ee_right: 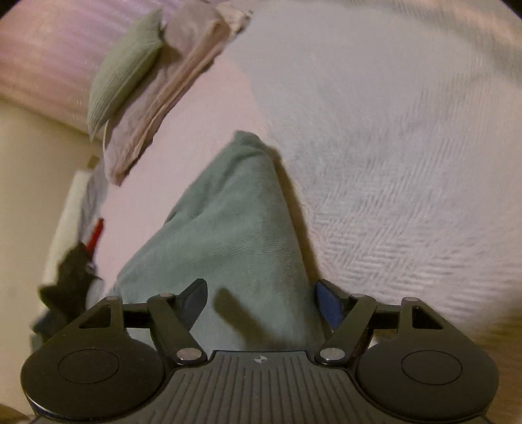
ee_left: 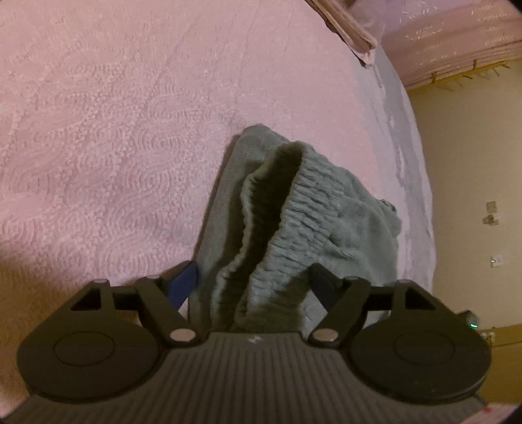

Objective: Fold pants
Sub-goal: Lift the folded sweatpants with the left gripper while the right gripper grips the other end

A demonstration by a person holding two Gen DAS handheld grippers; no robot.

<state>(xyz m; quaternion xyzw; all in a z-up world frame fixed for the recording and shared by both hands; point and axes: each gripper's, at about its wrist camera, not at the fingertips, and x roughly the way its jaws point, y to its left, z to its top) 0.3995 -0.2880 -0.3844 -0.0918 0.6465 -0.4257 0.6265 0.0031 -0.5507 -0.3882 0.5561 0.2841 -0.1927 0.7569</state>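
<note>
The green knit pants (ee_left: 313, 212) lie on the pink bedspread (ee_left: 114, 130), with the ribbed elastic waistband bunched and gaping toward the camera. My left gripper (ee_left: 254, 280) is open. Its fingers (ee_left: 184, 280) stand wide apart on either side of the waistband. In the right wrist view a smooth folded part of the pants (ee_right: 235, 221) tapers to a corner away from me. My right gripper (ee_right: 261, 300) is open too, its fingers (ee_right: 328, 303) straddling the near end of that cloth. In both views the cloth runs under the gripper body, so contact is hidden.
A folded beige cloth (ee_left: 345, 29) lies at the far end of the bed. The right wrist view shows a stack of folded garments, green (ee_right: 124, 71) on mauve (ee_right: 156, 107), near the bed's left edge. A black object with a red tip (ee_right: 78, 267) is blurred there. A cream wall (ee_left: 473, 163) is beyond the bed.
</note>
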